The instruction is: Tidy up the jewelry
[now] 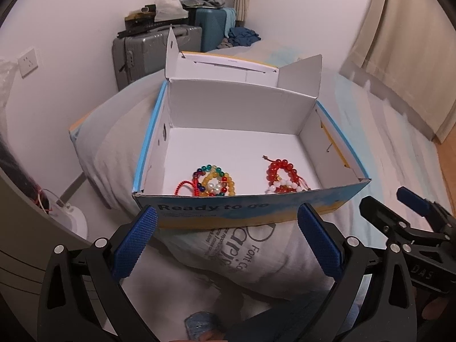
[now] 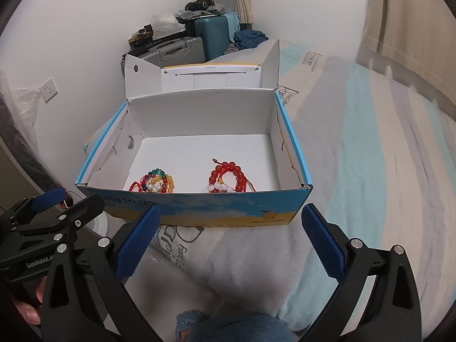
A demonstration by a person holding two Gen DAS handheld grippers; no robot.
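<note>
An open blue and yellow cardboard box with a white inside stands on the bed. Inside near its front wall lie two heaps of bead bracelets: a multicoloured one on the left and a red and white one on the right. My left gripper is open and empty, just in front of the box. My right gripper is open and empty, also in front of the box. Each gripper shows at the edge of the other's view.
The box lid stands open at the back. The bed has a striped cover and a pillow. Suitcases with clutter stand by the far wall. A curtain hangs at the right. A knee in jeans is below.
</note>
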